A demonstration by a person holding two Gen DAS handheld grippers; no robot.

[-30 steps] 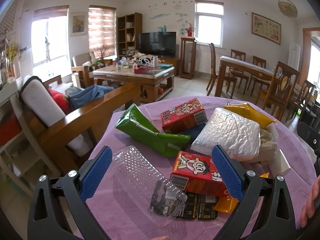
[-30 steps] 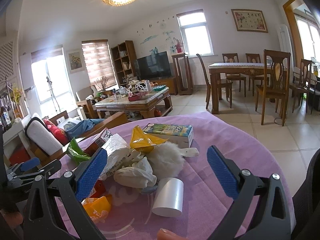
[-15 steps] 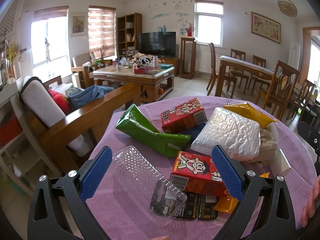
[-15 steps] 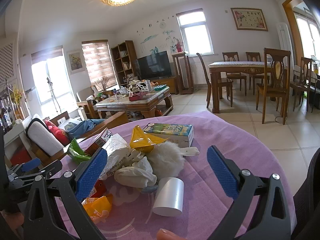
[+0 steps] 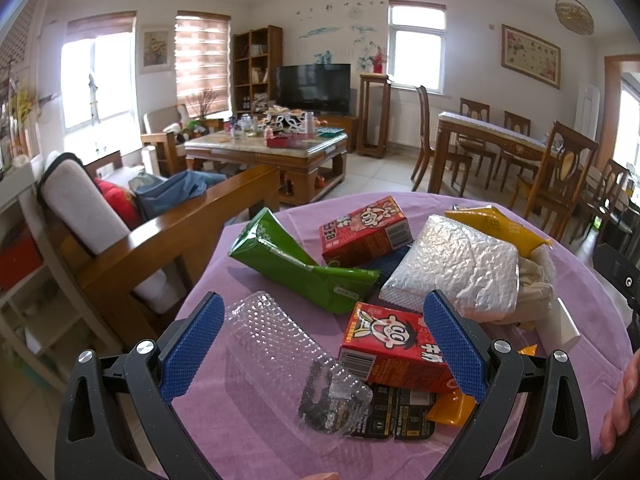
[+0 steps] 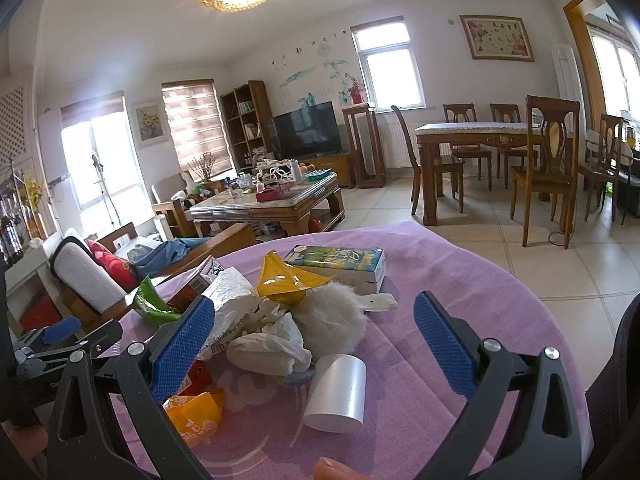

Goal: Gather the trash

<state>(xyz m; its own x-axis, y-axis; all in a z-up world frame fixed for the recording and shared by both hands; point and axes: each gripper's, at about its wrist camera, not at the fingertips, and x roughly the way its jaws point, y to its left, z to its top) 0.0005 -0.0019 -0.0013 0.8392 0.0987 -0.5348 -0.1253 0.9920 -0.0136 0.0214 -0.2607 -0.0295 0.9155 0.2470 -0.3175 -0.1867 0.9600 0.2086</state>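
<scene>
The trash lies heaped on the round table (image 5: 248,432) under its purple cloth, spread from the near edge toward the middle. Closest to the left gripper (image 5: 320,344) is a clear plastic blister tray (image 5: 280,352), lying flat near the near-left edge with one end resting on a dark printed wrapper (image 5: 396,416). Touching that wrapper is a red milk carton (image 5: 396,352); a second red carton (image 5: 366,230) sits farther in, beside a crumpled green bag (image 5: 296,268) and a silver foil pouch (image 5: 456,272), with a yellow packet (image 5: 492,224) toward the far right edge.

From the right gripper (image 6: 316,344) the same heap shows its other side — crumpled white tissue (image 6: 272,344), a fluffy white ball (image 6: 332,316), a white paper cup (image 6: 338,392) tipped on its side, an orange wrapper (image 6: 196,412) near the near edge, and a book-like box (image 6: 340,260) behind.

Both grippers hover above the cloth with jaws spread wide, holding nothing. No bin or bag for the trash is in view.

The step in hand looks like the very start: choosing a first piece. For the left, the blister tray is the likely pick — it is thin and slippery, so the jaws need to come down astride its narrow width and close gently. For the right, the cup lies nearly centred between the fingers.
</scene>
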